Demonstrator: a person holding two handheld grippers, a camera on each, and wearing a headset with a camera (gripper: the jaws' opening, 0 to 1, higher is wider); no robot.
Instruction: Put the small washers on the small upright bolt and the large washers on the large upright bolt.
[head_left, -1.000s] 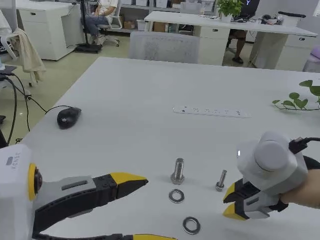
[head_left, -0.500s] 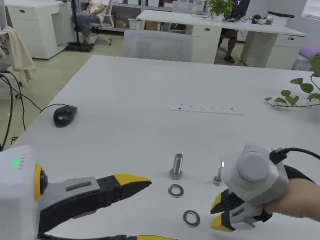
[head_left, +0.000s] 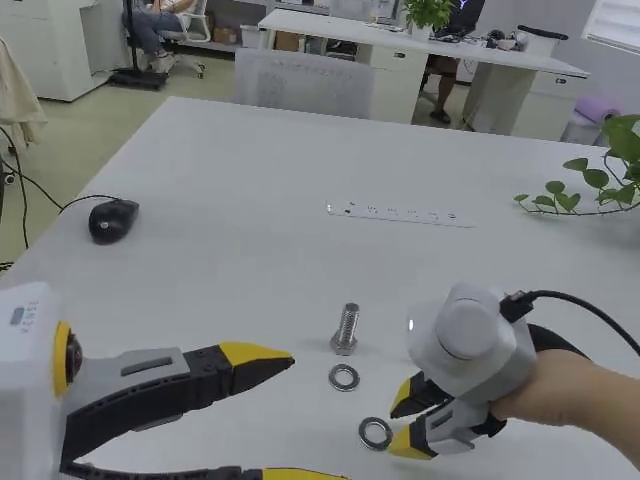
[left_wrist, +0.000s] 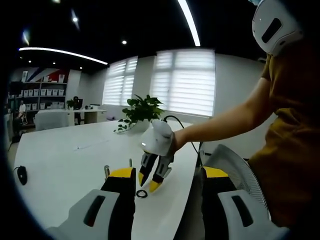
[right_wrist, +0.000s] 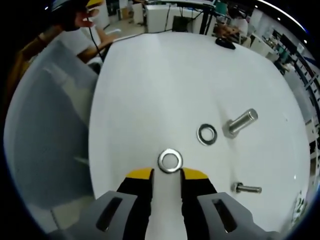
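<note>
Two steel washers lie on the white table in front of two upright bolts. The nearer washer (head_left: 375, 433) (right_wrist: 163, 162) sits just beyond the tips of my right gripper (head_left: 400, 427) (right_wrist: 167, 176), which is open and holds nothing. The other washer (head_left: 344, 377) (right_wrist: 201, 134) lies close to the large bolt (head_left: 345, 330) (right_wrist: 242, 121). The small bolt (right_wrist: 246, 188) (left_wrist: 130, 162) stands to the right; in the head view the right gripper hides it. My left gripper (head_left: 285, 420) (left_wrist: 167, 172) hovers wide open at the near left, empty.
A black mouse (head_left: 113, 218) lies at the far left of the table (head_left: 250, 200), and a white power strip (head_left: 390, 212) lies across its middle. Plant leaves (head_left: 590, 190) hang over the right edge. The table's near edge is close under both grippers.
My right gripper has moved left and down to the nearer washer and now covers the small bolt in the head view. The head camera has shifted; the left gripper keeps its place.
</note>
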